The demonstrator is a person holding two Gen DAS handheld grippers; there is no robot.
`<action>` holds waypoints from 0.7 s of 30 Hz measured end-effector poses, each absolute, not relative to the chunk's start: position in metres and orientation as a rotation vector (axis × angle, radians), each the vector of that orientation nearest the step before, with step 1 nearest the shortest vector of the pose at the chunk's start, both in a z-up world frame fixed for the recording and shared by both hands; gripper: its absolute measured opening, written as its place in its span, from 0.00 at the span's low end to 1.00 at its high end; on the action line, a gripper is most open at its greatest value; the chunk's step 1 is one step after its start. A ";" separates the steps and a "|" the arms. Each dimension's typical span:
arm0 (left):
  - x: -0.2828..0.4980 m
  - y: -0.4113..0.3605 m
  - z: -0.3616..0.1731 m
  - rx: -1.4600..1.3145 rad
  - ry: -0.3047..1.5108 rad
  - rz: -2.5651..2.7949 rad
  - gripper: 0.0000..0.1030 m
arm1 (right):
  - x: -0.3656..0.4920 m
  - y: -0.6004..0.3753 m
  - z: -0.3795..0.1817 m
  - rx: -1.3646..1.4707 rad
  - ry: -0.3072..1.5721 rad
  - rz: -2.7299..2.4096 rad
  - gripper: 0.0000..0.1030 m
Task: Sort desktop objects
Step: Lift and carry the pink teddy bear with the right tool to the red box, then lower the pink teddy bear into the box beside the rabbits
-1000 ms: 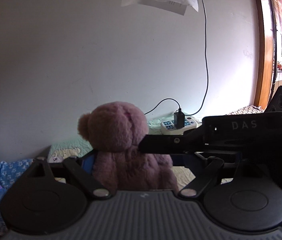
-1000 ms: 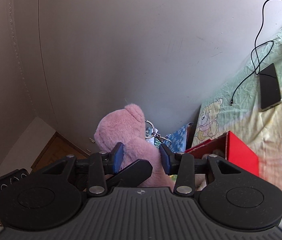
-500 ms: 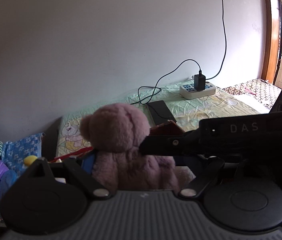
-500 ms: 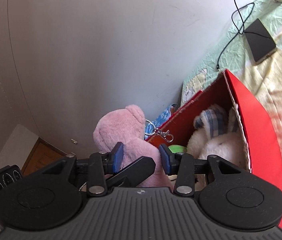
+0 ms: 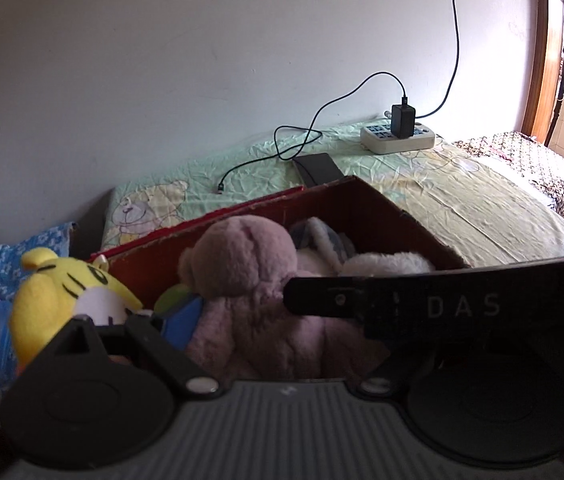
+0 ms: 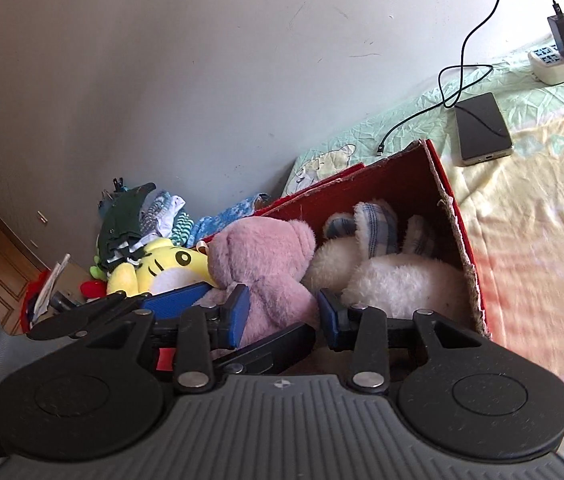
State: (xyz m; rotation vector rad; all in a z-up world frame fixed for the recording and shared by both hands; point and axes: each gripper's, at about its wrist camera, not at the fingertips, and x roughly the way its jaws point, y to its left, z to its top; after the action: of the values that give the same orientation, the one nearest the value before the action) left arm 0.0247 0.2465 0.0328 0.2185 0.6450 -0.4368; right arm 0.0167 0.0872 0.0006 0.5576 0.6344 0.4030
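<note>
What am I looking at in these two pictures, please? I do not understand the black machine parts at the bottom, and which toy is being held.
There is no robot here. A person carries two hand-held grippers, and each has a wide-angle camera looking forward along its jaws. The ribbed grey-and-black shape at the bottom of each picture is the gripper's own body.

In the right camera's picture, the right gripper has blue jaws on either side of the fluffy pink teddy bear, lowering it into the red cardboard box. A white plush rabbit with checked ears already lies inside, and a yellow plush tiger sits at the box's far end.

In the left camera's picture, the left gripper meets the same bear from another side; one blue jaw shows beside it, the other is hidden.

The box stands on a pale green bedsheet, near a dark phone and a white power strip.
</note>
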 end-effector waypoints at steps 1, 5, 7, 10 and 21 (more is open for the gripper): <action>0.020 0.252 0.034 0.215 0.641 -0.440 0.85 | 0.017 0.086 -0.001 0.567 0.639 0.398 0.40; 0.021 0.255 0.036 0.192 0.647 -0.460 0.85 | 0.014 0.082 0.002 0.588 0.668 0.374 0.38; 0.021 0.256 0.037 0.180 0.655 -0.474 0.86 | 0.010 0.085 0.005 0.571 0.682 0.356 0.37; 0.017 0.256 0.036 0.178 0.660 -0.484 0.86 | 0.005 0.088 0.009 0.526 0.683 0.335 0.37; 0.005 0.278 0.043 0.104 0.697 -0.488 0.86 | -0.005 0.080 0.019 0.515 0.652 0.322 0.41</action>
State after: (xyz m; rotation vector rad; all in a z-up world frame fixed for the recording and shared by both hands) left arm 0.0046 0.2775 0.0434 0.1041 0.6974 -0.4883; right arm -0.0050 0.0802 0.0185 0.5149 0.6519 0.3216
